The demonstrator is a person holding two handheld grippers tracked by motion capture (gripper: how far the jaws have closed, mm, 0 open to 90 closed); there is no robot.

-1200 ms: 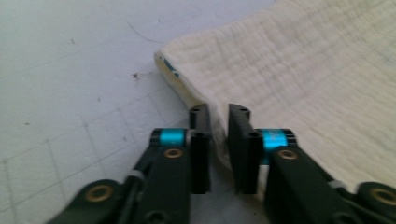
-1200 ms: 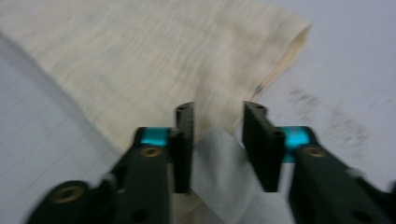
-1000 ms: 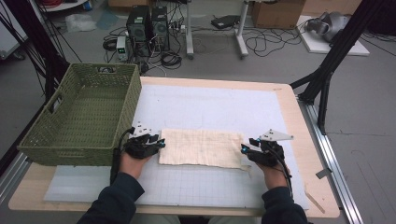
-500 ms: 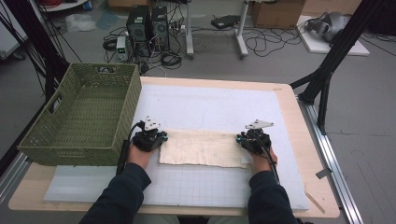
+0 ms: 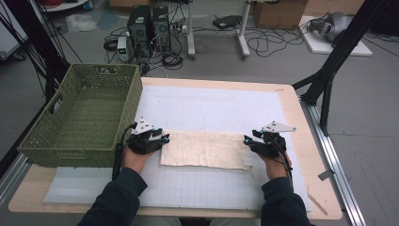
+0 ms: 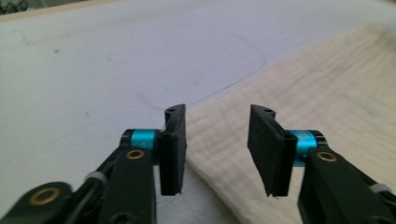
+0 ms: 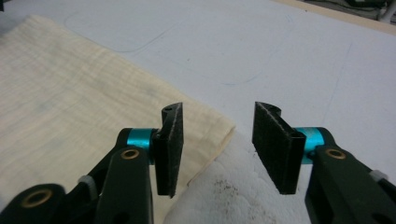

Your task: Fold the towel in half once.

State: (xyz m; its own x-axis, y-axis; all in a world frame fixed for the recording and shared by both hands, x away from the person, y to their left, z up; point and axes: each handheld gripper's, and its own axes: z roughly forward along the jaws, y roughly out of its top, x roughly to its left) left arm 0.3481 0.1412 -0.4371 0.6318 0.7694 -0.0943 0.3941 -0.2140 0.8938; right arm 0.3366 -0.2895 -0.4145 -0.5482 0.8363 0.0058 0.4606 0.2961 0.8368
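A cream cloth (image 5: 204,149) lies flat on the white mat, folded into a long strip. My left gripper (image 5: 162,140) sits at its left end. In the left gripper view the jaws (image 6: 217,140) have just been opening and stand apart over the cloth's edge (image 6: 327,93), with no pad pressing on it. My right gripper (image 5: 248,140) sits at the cloth's right end. Its jaws (image 7: 218,140) have also just been opening and stand apart over the cloth's corner (image 7: 70,93) and a white, speckled layer (image 7: 224,191) below it.
A green woven basket (image 5: 61,141) stands on the table's left side, close to my left hand. The white mat (image 5: 211,103) covers most of the wooden table (image 5: 306,141). Computers and cables lie on the floor beyond the far edge.
The right hand slid in toward the cloth's end and a little up the table, then eased back. The left hand has hardly moved. The cloth lies where it was.
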